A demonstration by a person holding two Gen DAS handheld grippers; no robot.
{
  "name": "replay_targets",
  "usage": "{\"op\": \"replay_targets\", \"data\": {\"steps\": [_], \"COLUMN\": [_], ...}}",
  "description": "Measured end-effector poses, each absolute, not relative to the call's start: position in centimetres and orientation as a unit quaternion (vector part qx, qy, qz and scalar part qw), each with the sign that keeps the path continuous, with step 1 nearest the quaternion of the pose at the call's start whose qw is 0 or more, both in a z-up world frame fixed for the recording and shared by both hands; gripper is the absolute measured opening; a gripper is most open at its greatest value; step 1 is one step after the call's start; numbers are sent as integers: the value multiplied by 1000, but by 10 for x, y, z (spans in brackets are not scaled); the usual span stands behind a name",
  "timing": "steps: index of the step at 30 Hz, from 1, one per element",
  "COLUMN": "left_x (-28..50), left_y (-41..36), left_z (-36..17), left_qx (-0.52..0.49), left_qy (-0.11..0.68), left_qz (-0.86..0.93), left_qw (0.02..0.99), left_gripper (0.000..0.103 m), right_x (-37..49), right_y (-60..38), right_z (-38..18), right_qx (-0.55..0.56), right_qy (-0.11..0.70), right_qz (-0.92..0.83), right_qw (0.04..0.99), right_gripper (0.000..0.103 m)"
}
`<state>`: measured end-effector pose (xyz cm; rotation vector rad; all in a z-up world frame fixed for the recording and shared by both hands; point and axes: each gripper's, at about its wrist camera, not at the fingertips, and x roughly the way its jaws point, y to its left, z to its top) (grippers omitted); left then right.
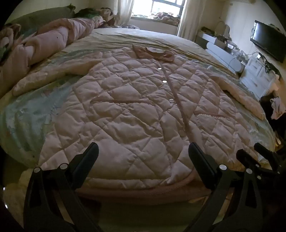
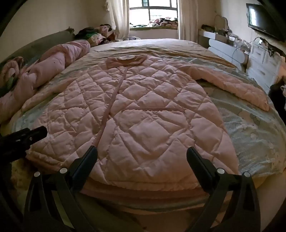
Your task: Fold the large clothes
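A large pink quilted coat [image 1: 135, 110] lies flat and face up on the bed, collar at the far end, hem at the near edge, both sleeves spread out. It also fills the right wrist view [image 2: 143, 116]. My left gripper [image 1: 143, 149] is open and empty, just above the hem left of the button line. My right gripper [image 2: 142, 153] is open and empty over the hem's right half; it shows at the right edge of the left wrist view [image 1: 250, 153]. The left gripper shows at the left edge of the right wrist view [image 2: 26, 135].
The bed [image 2: 250, 128] has a pale blue patterned sheet. A rolled pink duvet [image 1: 44, 44] lies along its left side. White drawers [image 1: 257, 75] and a wall TV [image 1: 268, 39] stand on the right. A window [image 2: 153, 12] is at the far end.
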<state>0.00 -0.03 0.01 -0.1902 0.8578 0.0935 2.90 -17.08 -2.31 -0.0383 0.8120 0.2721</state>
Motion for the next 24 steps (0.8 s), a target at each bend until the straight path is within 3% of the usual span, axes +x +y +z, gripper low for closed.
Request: {"op": "replay_targets", "data": {"steps": [24], "left_x": [-6], "left_y": [4], "left_z": [4], "left_qx": [-92], "left_qy": [405], "left_qz": [50], "left_qw": [908], "left_gripper": [94], "right_x": [25], "right_y": [-167], "right_z": [-21], "right_qx": [-29], "right_qy": [386], "right_qz": [131], "right_qw": [913], "right_gripper": [99]}}
